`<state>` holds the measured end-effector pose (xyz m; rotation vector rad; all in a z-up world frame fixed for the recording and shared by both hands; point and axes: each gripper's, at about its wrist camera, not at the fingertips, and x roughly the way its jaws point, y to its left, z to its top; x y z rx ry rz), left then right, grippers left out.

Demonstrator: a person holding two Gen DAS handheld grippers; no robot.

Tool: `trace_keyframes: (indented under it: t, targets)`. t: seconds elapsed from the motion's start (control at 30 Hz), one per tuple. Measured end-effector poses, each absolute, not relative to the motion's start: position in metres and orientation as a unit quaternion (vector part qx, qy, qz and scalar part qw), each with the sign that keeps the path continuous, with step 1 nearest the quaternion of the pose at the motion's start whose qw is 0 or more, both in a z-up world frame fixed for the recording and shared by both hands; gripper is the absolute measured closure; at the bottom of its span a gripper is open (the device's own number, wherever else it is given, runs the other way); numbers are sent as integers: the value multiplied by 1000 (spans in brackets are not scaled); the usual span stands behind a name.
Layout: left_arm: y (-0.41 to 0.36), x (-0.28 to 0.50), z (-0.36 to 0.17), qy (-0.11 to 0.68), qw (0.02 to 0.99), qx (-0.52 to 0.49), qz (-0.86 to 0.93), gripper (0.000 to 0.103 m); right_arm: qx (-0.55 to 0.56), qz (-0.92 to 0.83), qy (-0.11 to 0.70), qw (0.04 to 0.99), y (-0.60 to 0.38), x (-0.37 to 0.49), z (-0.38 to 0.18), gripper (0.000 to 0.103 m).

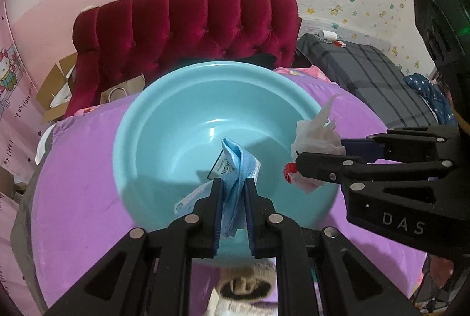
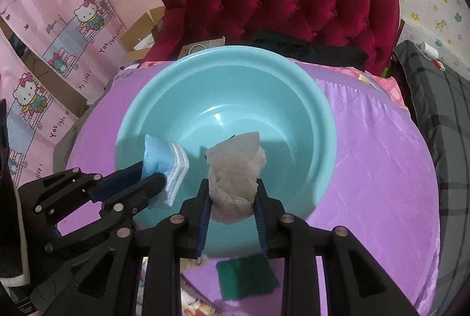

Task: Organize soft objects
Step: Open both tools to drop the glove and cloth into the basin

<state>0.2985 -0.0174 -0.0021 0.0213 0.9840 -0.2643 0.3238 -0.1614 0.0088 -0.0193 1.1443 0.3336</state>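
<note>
Left wrist view: We see our left gripper [image 1: 233,192] pinching a folded light blue cloth pack [image 1: 235,166] over the big round turquoise plastic bowl [image 1: 141,122].
Beside it: Our right gripper [image 1: 317,151] holds a crumpled white plastic bag [image 1: 318,133] at the bowl's edge.
Right wrist view: The white bag is squeezed between the right gripper's pads, above the bowl.
Under it all: A purple shiny bedcover [image 2: 367,157].

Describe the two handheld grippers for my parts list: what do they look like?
Both the left gripper and right gripper are black plastic linkages with round silver pins and triangular cutouts. Their fingers carry ribbed blue pads. The right one's body shows white letters "DAS".
</note>
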Motion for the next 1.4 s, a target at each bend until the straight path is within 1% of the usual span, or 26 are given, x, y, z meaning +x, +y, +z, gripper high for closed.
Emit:
trace_keyframes:
  t: [0.37, 0.47, 0.5, 0.53, 0.57, 0.6, 0.63, 0.67, 0.7, 0.73, 0.77, 0.83, 1.17, 1.4]
  targets:
    - [-16, 336, -32, 493, 863, 19, -107, 88, -11, 152, 557, 816, -161, 362, -25, 72]
    - [-16, 338, -33, 493, 863, 20, -107, 87, -2, 154, 558, 815, -161, 365, -26, 70]
    - [-17, 338, -32, 490, 865, 20, -107, 86, -1, 157, 555, 817, -161, 366, -25, 64]
    - [-18, 338, -32, 488, 866, 21, -108, 83, -2, 155, 553, 819, -161, 366, -24, 55]
    - [-18, 337, -32, 489, 865, 24, -104, 74, -1, 151, 549, 822, -161, 366, -22, 52]
    - [-19, 337, -32, 491, 866, 28, -96, 48, -1, 149, 548, 823, -161, 365, -22, 48]
    - [-19, 338, -33, 491, 865, 27, -94, 32, 0, 146, 548, 824, -161, 366, -21, 42]
    - [-19, 338, -33, 491, 865, 24, -96, 11, 1, 142, 548, 824, -161, 367, -20, 39]
    - [-18, 336, -32, 485, 869, 22, -92, 4, 5, 142, 547, 825, -161, 368, -18, 31]
    - [-16, 335, -30, 480, 873, 25, -85, 2, 10, 147, 546, 825, -162, 368, -17, 25]
    - [-16, 336, -29, 477, 875, 27, -80, 0, 10, 147, 544, 826, -162, 367, -15, 21]
    - [-13, 334, -27, 475, 877, 25, -70, 0, 4, 140, 541, 829, -162, 366, -13, 0]
    - [-10, 306, -11, 467, 881, 33, -69, 0, -21, 124, 534, 836, -167, 334, 4, 0]
    - [-8, 269, 4, 449, 891, 38, -61, 0, -7, 110, 524, 844, -175, 291, 18, 0]
